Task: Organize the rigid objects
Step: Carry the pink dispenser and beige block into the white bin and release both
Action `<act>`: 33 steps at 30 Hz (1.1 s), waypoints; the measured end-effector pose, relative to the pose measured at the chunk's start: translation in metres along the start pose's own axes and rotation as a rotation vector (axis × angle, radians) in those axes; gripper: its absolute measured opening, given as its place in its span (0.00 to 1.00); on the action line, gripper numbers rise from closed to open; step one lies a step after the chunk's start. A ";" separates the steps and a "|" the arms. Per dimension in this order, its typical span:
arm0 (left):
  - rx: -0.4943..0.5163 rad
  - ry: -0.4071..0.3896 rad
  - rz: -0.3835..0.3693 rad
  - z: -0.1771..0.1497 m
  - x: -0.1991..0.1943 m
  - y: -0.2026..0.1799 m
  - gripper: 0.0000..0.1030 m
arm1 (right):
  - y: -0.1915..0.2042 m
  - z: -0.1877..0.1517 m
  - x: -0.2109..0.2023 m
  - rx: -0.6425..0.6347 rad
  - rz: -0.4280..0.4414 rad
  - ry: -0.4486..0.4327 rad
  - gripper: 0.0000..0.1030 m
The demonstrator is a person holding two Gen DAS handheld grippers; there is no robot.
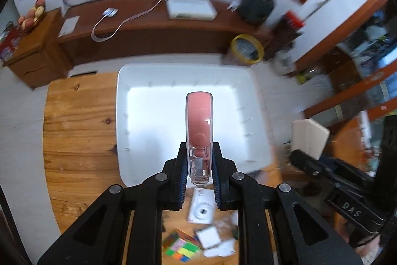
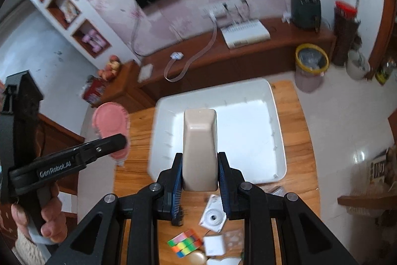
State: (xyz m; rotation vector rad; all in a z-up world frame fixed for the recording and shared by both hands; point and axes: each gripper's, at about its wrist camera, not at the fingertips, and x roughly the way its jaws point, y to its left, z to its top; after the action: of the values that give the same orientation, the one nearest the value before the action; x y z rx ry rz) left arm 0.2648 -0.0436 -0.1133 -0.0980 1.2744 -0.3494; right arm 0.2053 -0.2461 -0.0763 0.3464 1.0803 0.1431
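My left gripper (image 1: pixel 199 153) is shut on a narrow pink object with a clear shell (image 1: pixel 199 121), held over the white tray (image 1: pixel 121 121). In the right wrist view that pink object (image 2: pixel 109 123) hangs left of the tray (image 2: pixel 158 140), beyond the table edge, in the left gripper (image 2: pixel 120 140). My right gripper (image 2: pixel 199 160) is shut on a beige rounded block (image 2: pixel 199 148) above the tray's near part. The left wrist view shows the block (image 1: pixel 309 138) and the right gripper (image 1: pixel 297 158) to the tray's right. The tray looks empty inside.
On the wooden table (image 1: pixel 74 140) near the tray's front lie a colourful puzzle cube (image 2: pixel 184 242), a white camera-like box (image 2: pixel 213 215) and a small white square (image 2: pixel 214 245). A yellow-rimmed bin (image 2: pixel 311 61) and a long brown cabinet (image 2: pixel 248 58) stand behind. A hand (image 2: pixel 49 220) grips the left handle.
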 end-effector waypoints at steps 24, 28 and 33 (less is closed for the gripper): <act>0.113 0.219 0.311 -0.016 0.175 -0.003 0.24 | -0.067 -0.036 0.216 -0.015 -0.208 0.380 0.53; 0.096 0.213 0.302 -0.018 0.171 -0.003 0.73 | -0.064 -0.044 0.208 -0.036 -0.202 0.352 0.65; 0.087 0.181 0.309 -0.022 0.156 -0.007 0.78 | -0.054 -0.052 0.191 -0.057 -0.174 0.311 0.74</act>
State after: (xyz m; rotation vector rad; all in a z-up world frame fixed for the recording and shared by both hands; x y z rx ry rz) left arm 0.2809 -0.0958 -0.2615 0.2073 1.4267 -0.1486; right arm 0.2459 -0.2326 -0.2768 0.1803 1.4054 0.0738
